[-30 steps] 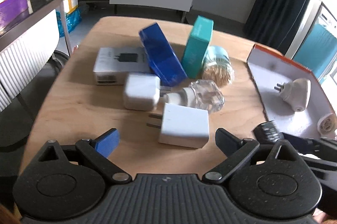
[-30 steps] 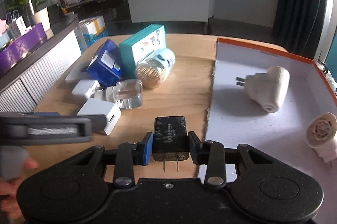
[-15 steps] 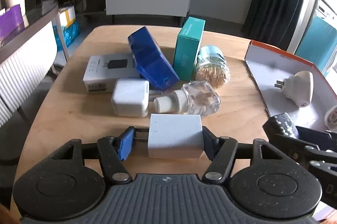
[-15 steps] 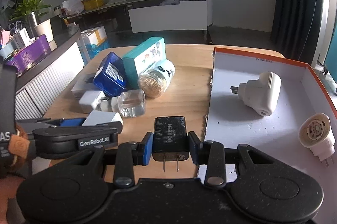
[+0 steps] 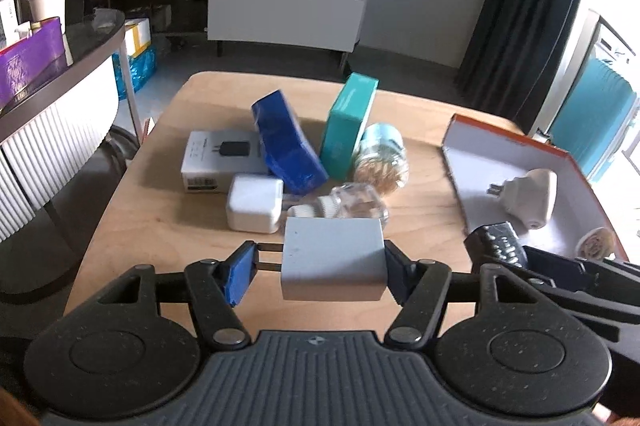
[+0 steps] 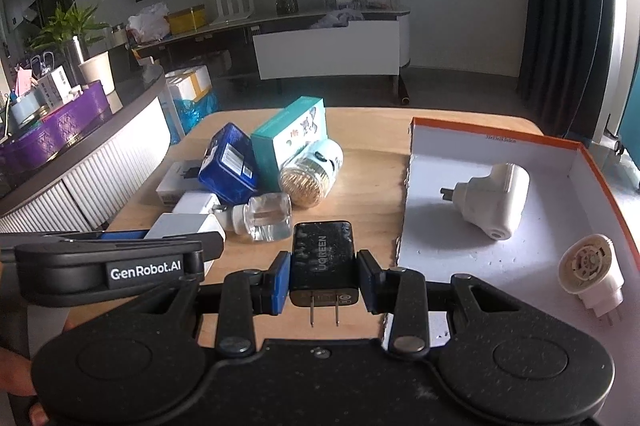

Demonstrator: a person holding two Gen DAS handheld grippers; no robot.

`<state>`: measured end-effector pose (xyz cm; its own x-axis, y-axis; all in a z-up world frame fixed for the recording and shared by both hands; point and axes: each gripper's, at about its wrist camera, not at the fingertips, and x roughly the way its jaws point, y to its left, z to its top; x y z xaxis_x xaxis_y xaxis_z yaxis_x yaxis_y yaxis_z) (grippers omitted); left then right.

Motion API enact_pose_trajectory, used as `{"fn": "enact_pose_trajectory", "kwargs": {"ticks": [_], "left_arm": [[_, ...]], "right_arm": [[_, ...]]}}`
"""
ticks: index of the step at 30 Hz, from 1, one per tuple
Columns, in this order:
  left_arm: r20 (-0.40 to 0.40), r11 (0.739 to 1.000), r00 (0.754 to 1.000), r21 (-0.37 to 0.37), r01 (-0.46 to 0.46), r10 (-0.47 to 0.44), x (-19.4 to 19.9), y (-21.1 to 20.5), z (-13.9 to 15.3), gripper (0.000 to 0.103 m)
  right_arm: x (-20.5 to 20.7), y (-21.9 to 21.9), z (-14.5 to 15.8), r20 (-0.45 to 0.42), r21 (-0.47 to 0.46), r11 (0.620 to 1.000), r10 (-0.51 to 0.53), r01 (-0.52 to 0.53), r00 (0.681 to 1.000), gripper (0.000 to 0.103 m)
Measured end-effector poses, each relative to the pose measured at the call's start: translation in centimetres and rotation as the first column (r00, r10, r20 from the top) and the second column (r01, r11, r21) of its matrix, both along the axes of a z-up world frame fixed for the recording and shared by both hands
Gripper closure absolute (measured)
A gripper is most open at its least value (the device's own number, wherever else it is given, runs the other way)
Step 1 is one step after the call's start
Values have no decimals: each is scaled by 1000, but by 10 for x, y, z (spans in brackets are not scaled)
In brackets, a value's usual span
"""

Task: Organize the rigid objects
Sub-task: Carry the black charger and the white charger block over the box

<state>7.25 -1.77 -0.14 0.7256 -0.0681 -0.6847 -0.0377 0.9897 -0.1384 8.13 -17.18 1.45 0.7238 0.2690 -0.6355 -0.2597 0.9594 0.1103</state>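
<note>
My left gripper (image 5: 318, 272) is shut on a white charger (image 5: 334, 258) and holds it above the wooden table (image 5: 148, 230), prongs pointing left. My right gripper (image 6: 323, 276) is shut on a black charger (image 6: 323, 262), prongs toward the camera, just left of the orange-rimmed white tray (image 6: 440, 258). The black charger also shows in the left wrist view (image 5: 496, 246). The tray holds a cream plug adapter (image 6: 490, 203) and a round cream plug (image 6: 590, 268).
On the table lie a second white charger (image 5: 254, 203), a clear glass bottle (image 5: 352, 205), a blue box (image 5: 286, 141), a teal box (image 5: 348, 121), a toothpick jar (image 5: 380, 159) and a white charger box (image 5: 218, 159). A curved counter (image 6: 80, 161) stands at left.
My left gripper closed on the white charger and lifted it off the table. My right gripper kept the black charger and rose a little beside the tray.
</note>
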Motion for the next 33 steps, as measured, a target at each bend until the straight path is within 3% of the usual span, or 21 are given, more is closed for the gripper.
{"fn": "enact_pose_trajectory", "kwargs": {"ticks": [33], "left_arm": [[21,997,997,-1,71,-71,-9,-32,15,37]], "right_arm": [[-16,-35,25,60,14,996,-88,87,994,59]]}}
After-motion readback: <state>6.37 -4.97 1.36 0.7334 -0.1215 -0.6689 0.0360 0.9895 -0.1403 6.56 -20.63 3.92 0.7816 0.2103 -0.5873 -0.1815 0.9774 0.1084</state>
